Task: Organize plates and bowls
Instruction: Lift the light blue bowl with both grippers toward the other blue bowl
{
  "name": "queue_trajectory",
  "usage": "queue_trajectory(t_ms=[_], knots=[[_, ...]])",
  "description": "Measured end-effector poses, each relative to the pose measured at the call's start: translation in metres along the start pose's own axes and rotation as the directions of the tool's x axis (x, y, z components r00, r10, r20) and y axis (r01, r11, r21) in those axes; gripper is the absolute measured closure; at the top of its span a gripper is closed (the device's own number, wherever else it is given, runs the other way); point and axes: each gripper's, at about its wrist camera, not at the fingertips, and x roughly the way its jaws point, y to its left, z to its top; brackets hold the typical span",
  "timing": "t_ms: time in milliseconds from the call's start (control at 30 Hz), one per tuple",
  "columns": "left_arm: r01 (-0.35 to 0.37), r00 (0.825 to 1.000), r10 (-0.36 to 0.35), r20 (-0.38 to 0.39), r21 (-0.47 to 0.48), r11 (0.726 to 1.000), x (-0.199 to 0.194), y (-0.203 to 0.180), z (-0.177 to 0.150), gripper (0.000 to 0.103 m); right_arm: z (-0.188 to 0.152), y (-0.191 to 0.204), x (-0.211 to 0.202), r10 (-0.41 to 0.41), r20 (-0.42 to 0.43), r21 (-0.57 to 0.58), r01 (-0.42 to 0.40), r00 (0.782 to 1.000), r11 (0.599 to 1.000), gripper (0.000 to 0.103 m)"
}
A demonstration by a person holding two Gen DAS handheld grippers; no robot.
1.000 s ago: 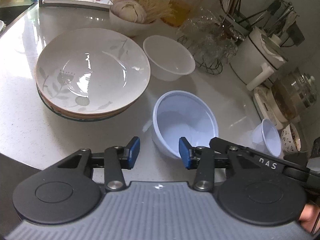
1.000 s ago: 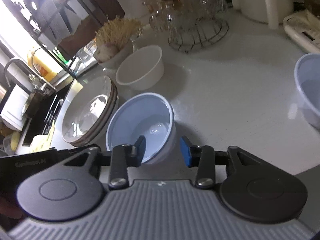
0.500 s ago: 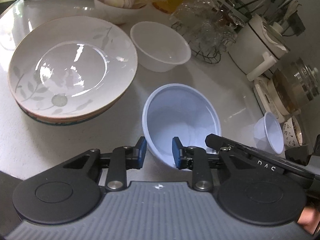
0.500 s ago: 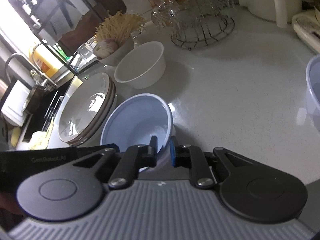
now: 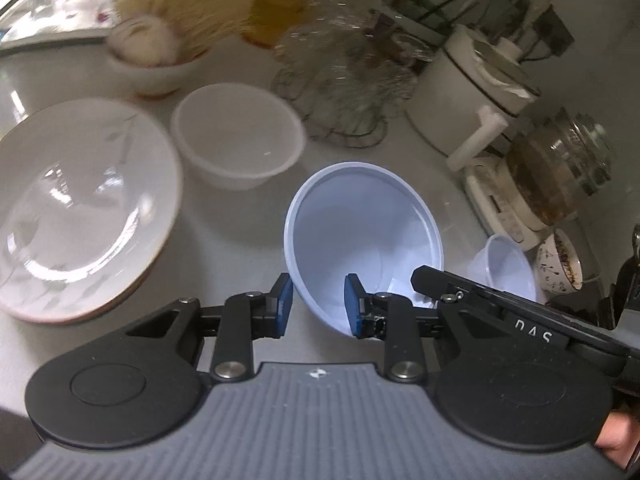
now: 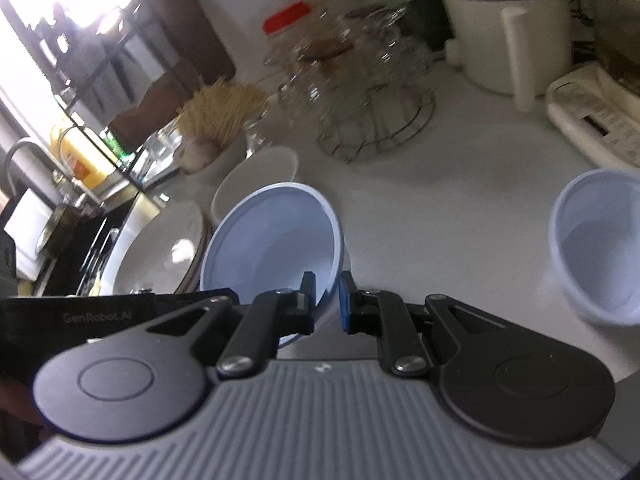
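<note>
Two hand-held grippers meet at one blue bowl (image 5: 362, 236) on a white counter (image 5: 224, 216). In the left wrist view, the left gripper (image 5: 316, 307) has its jaws part-closed across the bowl's near wall, one blue pad outside at the left and the other inside the bowl; whether both pads press the wall cannot be told. The bowl is tilted, its mouth turned up and toward the far side. Part of the right gripper's black body (image 5: 512, 316) crosses the frame at lower right, in front of a second, smaller blue bowl (image 5: 504, 264). In the right wrist view, the right gripper (image 6: 326, 300) pinches the near rim of the same blue bowl (image 6: 276, 240), one finger inside, the other outside, jaws nearly together. The other blue bowl (image 6: 596, 244) sits well apart at the right edge. Just beyond the held bowl stands a white bowl (image 5: 236, 136), and to its left a stack of plates (image 5: 80, 200) with a faint leaf pattern on the top one. Farther back stand a bowl with garlic and thin dry noodles (image 5: 160, 40), a wire rack of glass cups (image 5: 352, 80), a white pot with a handle (image 5: 472, 96) and a glass kettle (image 5: 560, 168).
</note>
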Motion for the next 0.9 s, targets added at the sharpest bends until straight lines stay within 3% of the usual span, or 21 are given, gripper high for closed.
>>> queue_trajectory(t_ms=[467,900], knots=[[0.057,0.996,-0.05,-0.07,0.097,0.994,0.057,-0.042,0.022,0.071,0.002,-0.046,0.0,-0.099,0.021,0.094,0.096,0.995,0.991,0.088],[0.048,0.995,-0.037,-0.091,0.126,0.991,0.075,-0.041,0.025,0.07,0.002,-0.053,0.017,-0.112,0.016,0.119,0.109,0.994,0.987,0.086]])
